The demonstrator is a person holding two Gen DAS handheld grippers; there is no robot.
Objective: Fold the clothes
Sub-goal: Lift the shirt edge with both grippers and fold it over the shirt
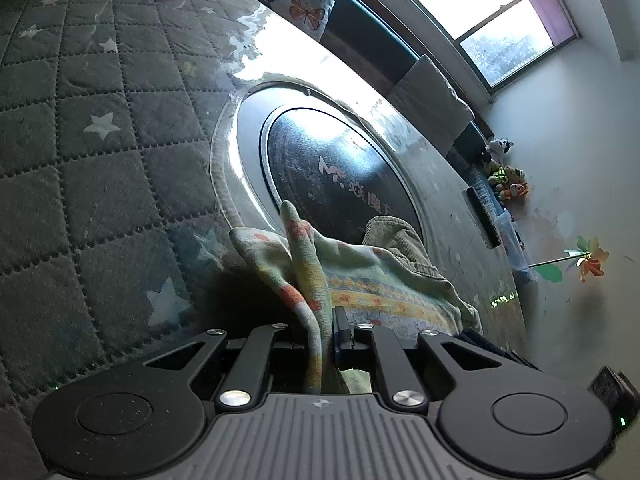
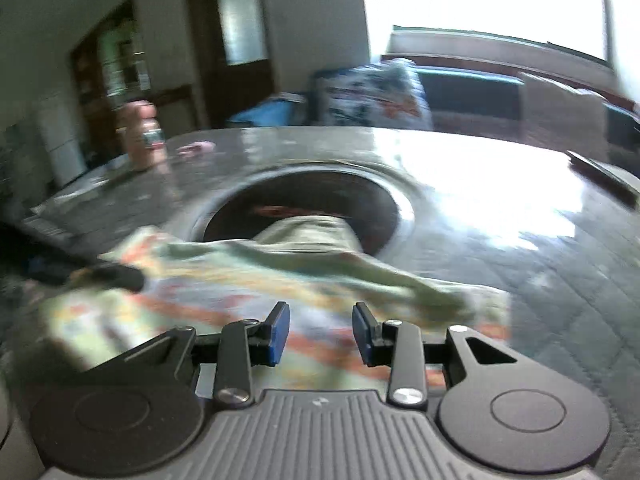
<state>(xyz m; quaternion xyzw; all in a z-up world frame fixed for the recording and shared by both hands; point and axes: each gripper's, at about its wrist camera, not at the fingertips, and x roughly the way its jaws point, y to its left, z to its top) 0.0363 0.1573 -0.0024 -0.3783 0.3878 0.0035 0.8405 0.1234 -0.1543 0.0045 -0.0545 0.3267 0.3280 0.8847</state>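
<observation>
Patterned garment [image 1: 320, 280] between left gripper's [image 1: 326, 332] jaws

Only readable marking: white print on the dark round disc [image 1: 340, 168] set in the table [image 1: 100, 128], a stylised "M" logo with a few Chinese characters beside it, partly covered by clothing. Right wrist view too blurred to read anything.

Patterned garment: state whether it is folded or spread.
Neither neatly folded nor spread flat: the patterned garment lies rumpled, one edge lifted, pinched in the left gripper.
</observation>
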